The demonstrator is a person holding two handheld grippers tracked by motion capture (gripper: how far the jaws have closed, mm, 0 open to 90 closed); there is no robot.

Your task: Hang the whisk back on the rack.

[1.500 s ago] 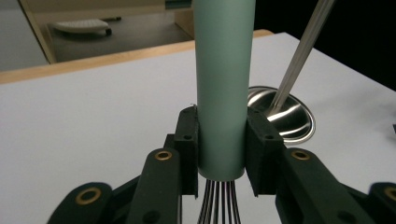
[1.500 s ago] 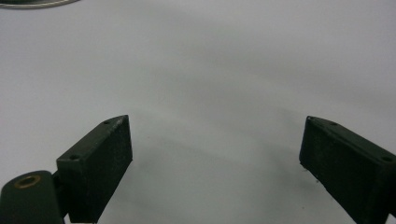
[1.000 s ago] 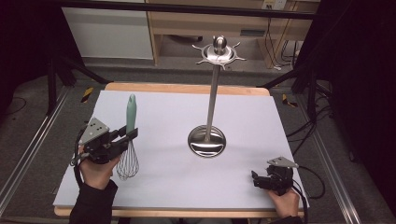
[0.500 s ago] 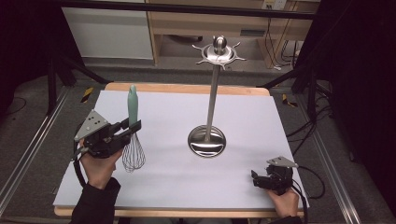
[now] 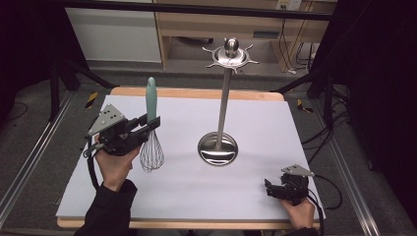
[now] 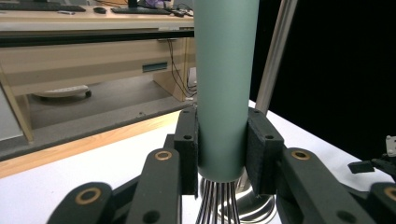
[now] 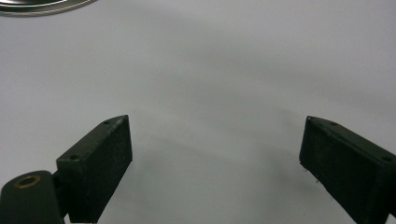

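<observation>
Your left gripper (image 5: 145,129) is clamped on the whisk (image 5: 151,132), its two black pads pressed against either side of the pale green handle (image 6: 225,88) just above where the wires (image 6: 215,201) fan out. The whisk stands upright, handle up and wire cage down, to the left of the steel stand (image 5: 222,105), well apart from it. Whether the wires touch the white table (image 5: 206,196) or hang just above it is hard to tell.

Your right gripper (image 5: 272,189) rests on the table in front of the stand and to its right, near the table's front edge. Its jaws stand wide apart with bare table between them; the rim of the stand's round base (image 7: 42,5) shows just beyond.

The stand's pole rises straight from that base to a hooked crown (image 5: 230,54) at the top.
</observation>
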